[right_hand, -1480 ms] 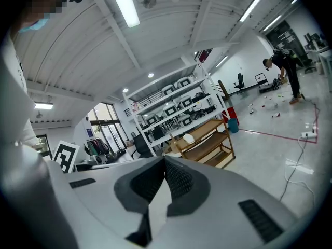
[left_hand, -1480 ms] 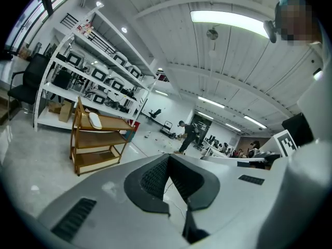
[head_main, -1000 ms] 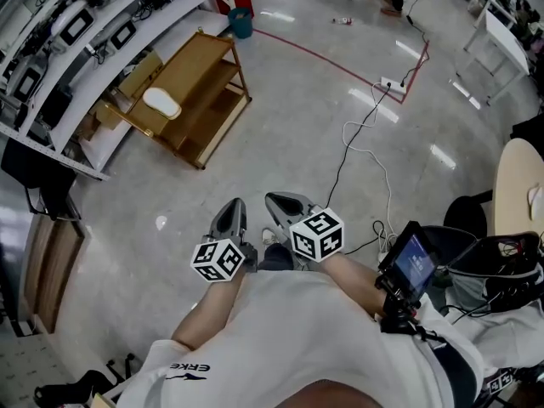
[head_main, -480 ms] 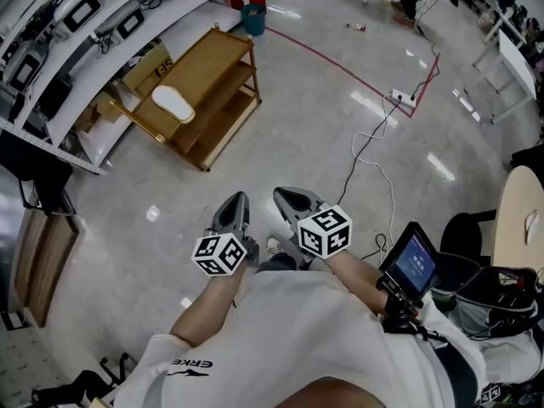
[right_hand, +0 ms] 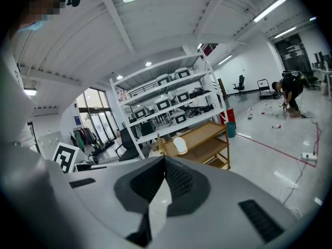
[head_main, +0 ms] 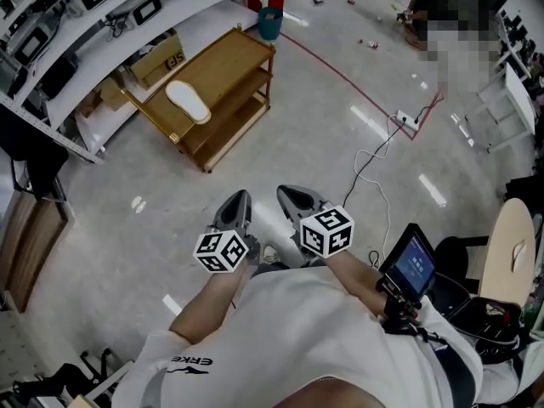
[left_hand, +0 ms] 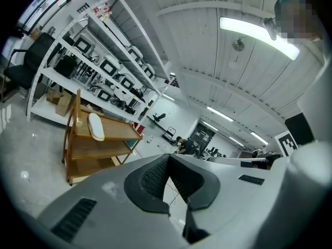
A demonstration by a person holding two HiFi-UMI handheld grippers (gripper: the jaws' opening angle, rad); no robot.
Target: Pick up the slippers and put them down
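Observation:
One white slipper (head_main: 188,102) lies on the top board of a wooden shelf cart (head_main: 223,82), far ahead and to the left on the floor. It also shows as a pale oval, the slipper (left_hand: 96,126) in the left gripper view and the slipper (right_hand: 180,145) in the right gripper view. My left gripper (head_main: 236,204) and right gripper (head_main: 293,198) are held side by side in front of the person's chest, well short of the cart. Both are shut with nothing between the jaws, as the left gripper (left_hand: 167,157) and the right gripper (right_hand: 165,160) show close up.
White metal racks (head_main: 102,7) with screens and boxes run along the left behind the cart. A teal bin (head_main: 270,22) stands at the cart's far end. A red tape line (head_main: 357,92), a power strip (head_main: 408,119) and a white cable (head_main: 370,155) cross the floor on the right.
The person has walked forward: the cart and slipper sit nearer and further right in the head view. Both grippers stay shut and side by side.

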